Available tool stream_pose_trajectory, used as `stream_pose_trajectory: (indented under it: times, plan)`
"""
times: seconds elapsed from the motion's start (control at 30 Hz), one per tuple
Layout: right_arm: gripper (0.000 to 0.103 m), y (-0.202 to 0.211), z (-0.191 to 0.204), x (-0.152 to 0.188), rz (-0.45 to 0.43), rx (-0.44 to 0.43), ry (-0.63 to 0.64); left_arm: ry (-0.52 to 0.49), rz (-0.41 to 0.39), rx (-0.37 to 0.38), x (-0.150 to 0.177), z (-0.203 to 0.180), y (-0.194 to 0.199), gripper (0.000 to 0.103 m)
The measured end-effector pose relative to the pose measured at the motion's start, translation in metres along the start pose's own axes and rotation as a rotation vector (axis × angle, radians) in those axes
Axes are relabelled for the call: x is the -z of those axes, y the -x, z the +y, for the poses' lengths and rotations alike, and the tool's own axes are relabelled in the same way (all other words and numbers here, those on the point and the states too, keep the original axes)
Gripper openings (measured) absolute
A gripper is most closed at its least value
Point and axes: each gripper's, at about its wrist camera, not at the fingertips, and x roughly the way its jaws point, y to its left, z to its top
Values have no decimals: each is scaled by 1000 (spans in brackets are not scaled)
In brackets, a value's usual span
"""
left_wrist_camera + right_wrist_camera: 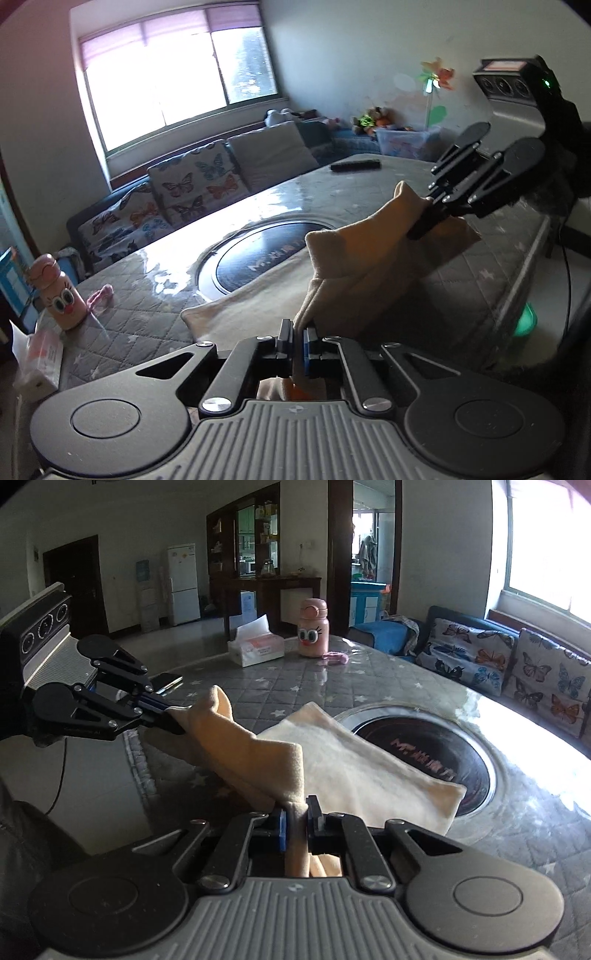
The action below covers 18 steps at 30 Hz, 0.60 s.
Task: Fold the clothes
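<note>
Grey quilted fabric with a diamond stitch and pale stars covers the desk (258,679), and a glossy clear sheet over it throws back the window light. Toward the desk's far left corner in the left wrist view stands a pink bottle (61,295) with a rounded cap and cartoon eyes, next to a soft plastic tissue pack (37,363) and a small pink hair tie (101,295). A round black glass hob (273,254) with a metal rim is sunk into the desk's middle. Behind it runs a sofa with butterfly-print cushions (192,184), and a flat dark remote (354,165) lies near the far edge.

The cream garment (354,764) is soft, fleecy cloth with a matte nap. Most of it lies flat across the desk, one rounded corner overlapping the hob rim, while its near edge is lifted into a slack ridge between the two tools. The left tool (298,345) is clenched on a bunched fold of that edge, cloth squeezed between its blue pads. The right tool (295,825) likewise grips a pinched fold at the other end, held just above the desk's near edge.
</note>
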Motion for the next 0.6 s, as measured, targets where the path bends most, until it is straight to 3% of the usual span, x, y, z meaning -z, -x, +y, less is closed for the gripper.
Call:
stream_pose_trajectory:
  times: [0.27, 0.6]
  plan:
    - [8, -36, -50, -39, 15, 10, -34, 24, 19, -44, -28, 46, -54, 6]
    - [8, -129, -112, -56, 102, 43, -128, 114, 163, -74, -26, 106, -167, 6]
